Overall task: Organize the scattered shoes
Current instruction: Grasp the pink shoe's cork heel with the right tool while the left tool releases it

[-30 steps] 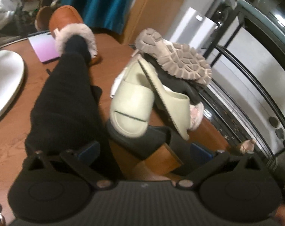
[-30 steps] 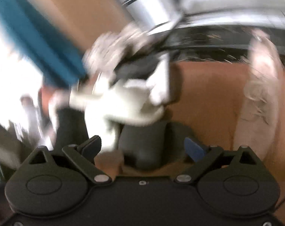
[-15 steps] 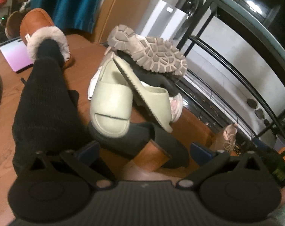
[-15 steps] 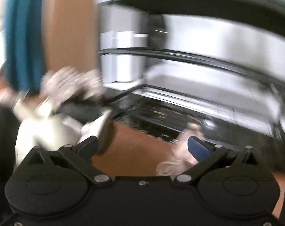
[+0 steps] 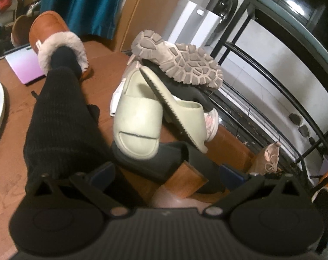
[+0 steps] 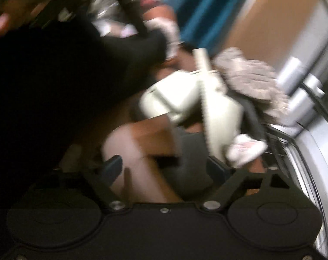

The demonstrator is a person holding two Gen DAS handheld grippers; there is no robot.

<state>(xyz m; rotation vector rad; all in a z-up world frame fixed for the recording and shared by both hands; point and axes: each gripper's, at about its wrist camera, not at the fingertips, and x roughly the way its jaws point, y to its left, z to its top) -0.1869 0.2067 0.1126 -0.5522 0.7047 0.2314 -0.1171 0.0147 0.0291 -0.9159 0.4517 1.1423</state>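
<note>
A wooden floor spreads under everything, and a black metal rack curves along the right side of the left wrist view. Big on the left lies a tall black knit boot, flat on the boards, its top reaching toward a tan fur-lined boot farther back. Centre stage is the heap: a black clog with a wooden block heel at the bottom, two pale green slides on it, one slide strap-up and the other slide tipped on edge, leaning against it. Capping the pile, a pink sneaker sits sole-up. A small pink lace-up shoe rests alone by the rack's foot.

The left gripper has its blue-tipped fingers spread wide either side of the clog's heel, pads not pressing on it. The right view is badly smeared; the right gripper faces the same heap, jaws wide but closing, a dark shoe and a blurred pinkish shape lying between the fingers, with no visible contact.
</note>
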